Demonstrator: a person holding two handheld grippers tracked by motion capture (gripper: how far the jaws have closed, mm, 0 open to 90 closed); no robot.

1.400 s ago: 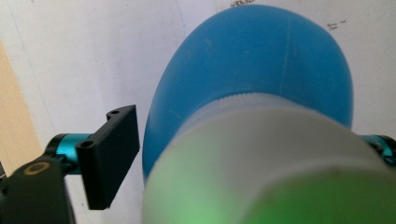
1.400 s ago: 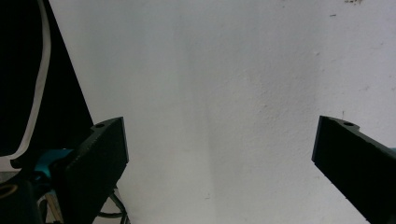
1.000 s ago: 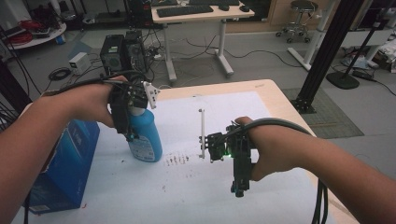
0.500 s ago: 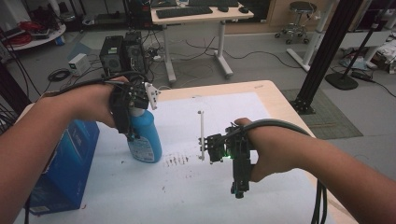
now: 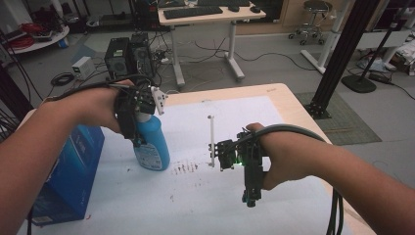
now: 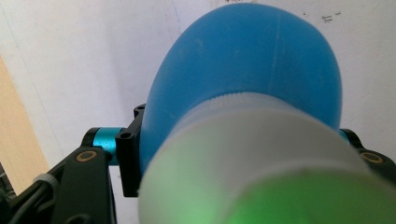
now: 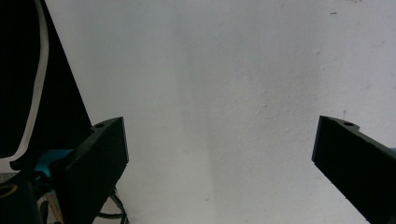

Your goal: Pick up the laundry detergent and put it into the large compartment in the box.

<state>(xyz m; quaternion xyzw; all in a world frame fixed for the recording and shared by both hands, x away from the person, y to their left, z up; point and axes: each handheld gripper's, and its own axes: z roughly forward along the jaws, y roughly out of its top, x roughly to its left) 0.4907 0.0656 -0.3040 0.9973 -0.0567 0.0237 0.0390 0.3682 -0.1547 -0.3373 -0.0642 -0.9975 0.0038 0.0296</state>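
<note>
The blue spray bottle (image 5: 151, 144) is clamped at its neck by the left claw (image 5: 137, 125), whose jaws have just been closing on it; it stands upright on the table (image 5: 293, 110), just beside the blue box (image 5: 68, 171). The right claw (image 5: 250, 196) is held wide open, gripping nothing, over bare white surface, well inside the table's edges.
</note>
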